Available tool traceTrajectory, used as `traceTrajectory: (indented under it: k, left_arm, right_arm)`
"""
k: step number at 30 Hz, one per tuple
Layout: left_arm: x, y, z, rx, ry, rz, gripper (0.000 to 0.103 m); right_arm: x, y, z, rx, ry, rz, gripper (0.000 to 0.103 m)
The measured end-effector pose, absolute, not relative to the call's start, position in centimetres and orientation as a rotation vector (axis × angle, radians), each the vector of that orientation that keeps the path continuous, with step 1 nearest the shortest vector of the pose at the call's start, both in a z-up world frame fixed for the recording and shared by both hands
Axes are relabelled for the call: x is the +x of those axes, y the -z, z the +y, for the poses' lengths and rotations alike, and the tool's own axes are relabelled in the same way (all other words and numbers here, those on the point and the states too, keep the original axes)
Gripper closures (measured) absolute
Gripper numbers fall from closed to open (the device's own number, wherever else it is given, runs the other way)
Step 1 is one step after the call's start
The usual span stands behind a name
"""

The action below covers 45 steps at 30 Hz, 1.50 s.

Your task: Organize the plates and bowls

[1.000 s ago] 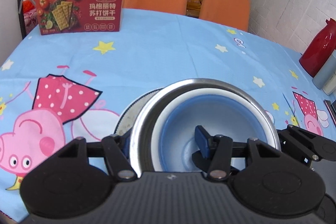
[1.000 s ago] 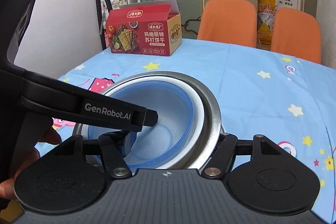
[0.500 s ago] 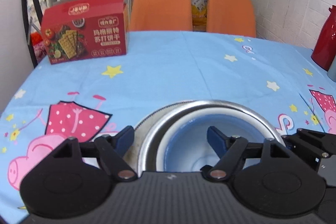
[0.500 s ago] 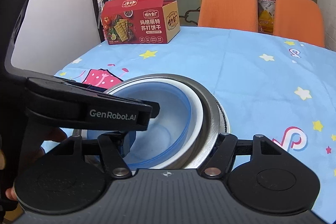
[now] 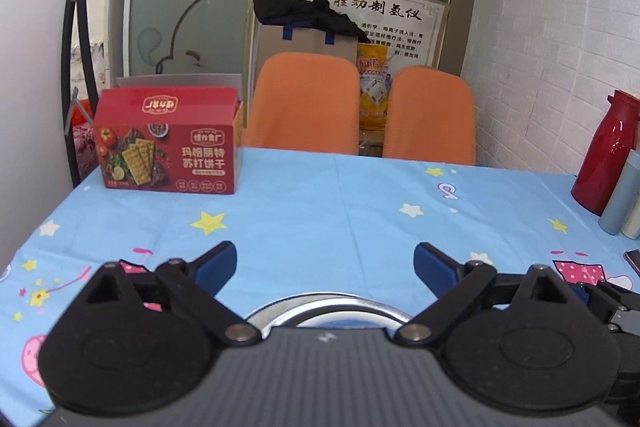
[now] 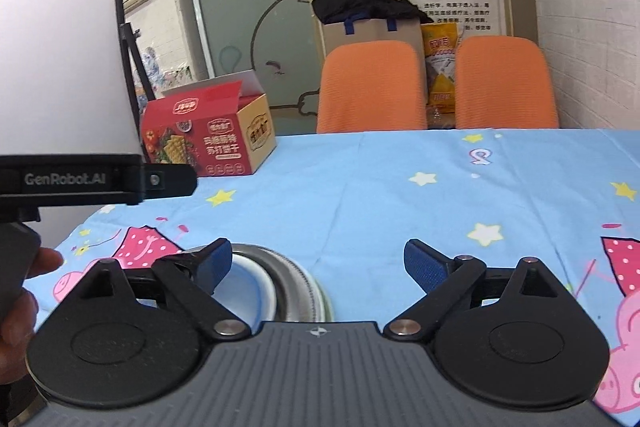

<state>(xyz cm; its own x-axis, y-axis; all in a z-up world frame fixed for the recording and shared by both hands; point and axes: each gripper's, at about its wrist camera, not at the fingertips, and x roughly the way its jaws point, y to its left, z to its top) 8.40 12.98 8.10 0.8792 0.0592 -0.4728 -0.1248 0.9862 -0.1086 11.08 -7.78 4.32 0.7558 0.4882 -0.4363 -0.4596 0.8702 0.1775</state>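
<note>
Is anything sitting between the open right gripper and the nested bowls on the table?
Nothing visible does. The right gripper is open, and the bowls sit just ahead of its left finger, low in the right wrist view, with only bare tablecloth around them. The cracker box stands well behind.

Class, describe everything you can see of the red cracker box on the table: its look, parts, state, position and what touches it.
The cracker box is red cardboard printed with crackers, tomato and herbs, plus white and yellow Chinese lettering. In the right wrist view its end panel is tan. Its top flaps stand open. It sits upright on the blue cartoon tablecloth, at the far left corner, left of the orange chairs. Only the cloth touches it; both grippers are far from it.
</note>
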Motion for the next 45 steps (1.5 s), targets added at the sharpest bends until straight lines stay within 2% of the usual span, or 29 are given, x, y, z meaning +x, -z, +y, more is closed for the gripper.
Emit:
traceTrajectory:
  k: [8, 15, 28, 45]
  left_arm:
    - [7.9, -6.5, 8.9, -0.147, -0.083, 0.547, 0.008]
    - [4.0, -6.6, 6.1, -0.097, -0.082, 0.525, 0.008]
    - [-2.9, -3.7, 3.6, -0.043, -0.077, 0.551, 0.008]
    - [-4.0, -0.3, 3.6, -0.069, -0.082, 0.646, 0.008]
  right_arm:
    - [11.7, -3.1, -13.4, 0.108, -0.354, 0.520, 0.000]
    - [9.4, -2.9, -16.0, 0.147, -0.327, 0.520, 0.000]
    - [4.3, -1.9, -17.7, 0.137, -0.337, 0.536, 0.000]
    - [2.0, -0.4, -15.2, 0.021, -0.391, 0.606, 0.000]
